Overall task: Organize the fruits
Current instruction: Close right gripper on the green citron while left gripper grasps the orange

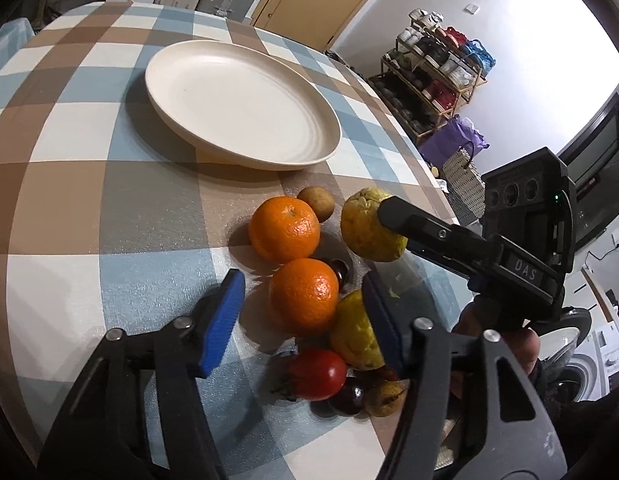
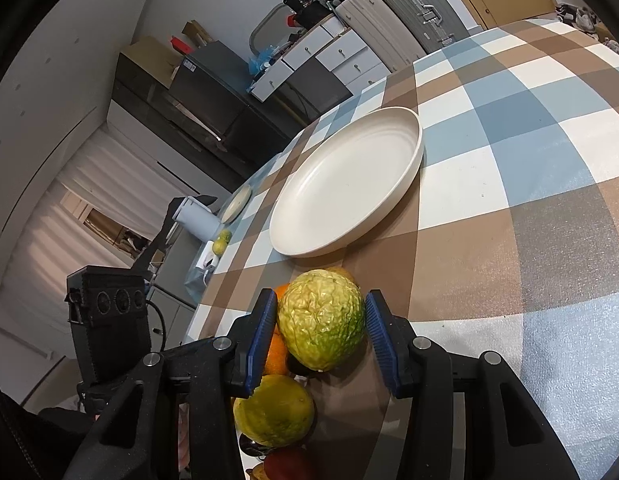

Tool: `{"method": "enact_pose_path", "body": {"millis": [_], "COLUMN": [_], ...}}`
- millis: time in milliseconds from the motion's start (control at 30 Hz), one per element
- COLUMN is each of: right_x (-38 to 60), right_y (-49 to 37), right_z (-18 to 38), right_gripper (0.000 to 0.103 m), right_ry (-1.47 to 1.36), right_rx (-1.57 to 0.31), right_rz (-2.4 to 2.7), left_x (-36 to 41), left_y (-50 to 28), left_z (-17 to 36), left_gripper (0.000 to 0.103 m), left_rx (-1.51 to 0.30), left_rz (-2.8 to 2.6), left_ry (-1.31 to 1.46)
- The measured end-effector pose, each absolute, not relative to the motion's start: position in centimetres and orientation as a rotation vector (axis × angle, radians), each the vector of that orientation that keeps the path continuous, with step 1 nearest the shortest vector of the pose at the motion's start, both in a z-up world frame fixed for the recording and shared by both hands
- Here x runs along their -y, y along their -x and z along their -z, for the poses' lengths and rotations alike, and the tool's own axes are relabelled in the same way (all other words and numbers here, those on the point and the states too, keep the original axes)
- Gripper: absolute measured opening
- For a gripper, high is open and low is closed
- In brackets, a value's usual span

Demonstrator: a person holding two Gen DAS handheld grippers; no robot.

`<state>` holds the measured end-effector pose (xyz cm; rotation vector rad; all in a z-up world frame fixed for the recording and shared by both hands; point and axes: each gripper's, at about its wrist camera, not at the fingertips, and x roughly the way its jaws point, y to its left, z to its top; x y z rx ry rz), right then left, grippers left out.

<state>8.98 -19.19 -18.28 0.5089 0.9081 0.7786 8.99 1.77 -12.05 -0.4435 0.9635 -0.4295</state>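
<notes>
Right gripper has a bumpy yellow-green citrus between its blue pads, jaws closed in on both sides of it. In the left wrist view that same citrus sits at the tip of the right gripper's dark finger, and whether it is clear of the table or touching it, I cannot tell.

Left gripper has its jaws spread wide, holding nothing. Between them lies the near orange, and a second yellow citrus presses against the inner face of the right-hand pad. Whether the left pad touches anything, no: it stands apart from the orange.

The pile sits on the checked table, near side. A far orange is just behind the near one, touching it. A small brown fruit is beyond that, just beside the far orange. Nearest the camera, a red tomato, then a dark plum and a small brownish fruit side by side to its right.

Beyond the pile, the cream plate rests on the table, nothing on it, well apart from the fruit. From the right wrist view the plate lies just past the held citrus.
</notes>
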Motion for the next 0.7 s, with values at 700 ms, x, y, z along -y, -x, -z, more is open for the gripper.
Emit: {"method": "enact_pose_path", "body": {"millis": [700], "right_x": [19.2], "right_y": [-8.6], "right_z": [17.8], "right_gripper": [0.046], "right_ry": [-0.501], "right_rx": [-0.879], "right_rz": [-0.776], "left_x": [-3.5], "left_y": [-8.8], "left_z": [10.9], "left_gripper": [0.032], "left_rx": [-0.918], "left_rz": [0.479], "left_ry": [0.531]}}
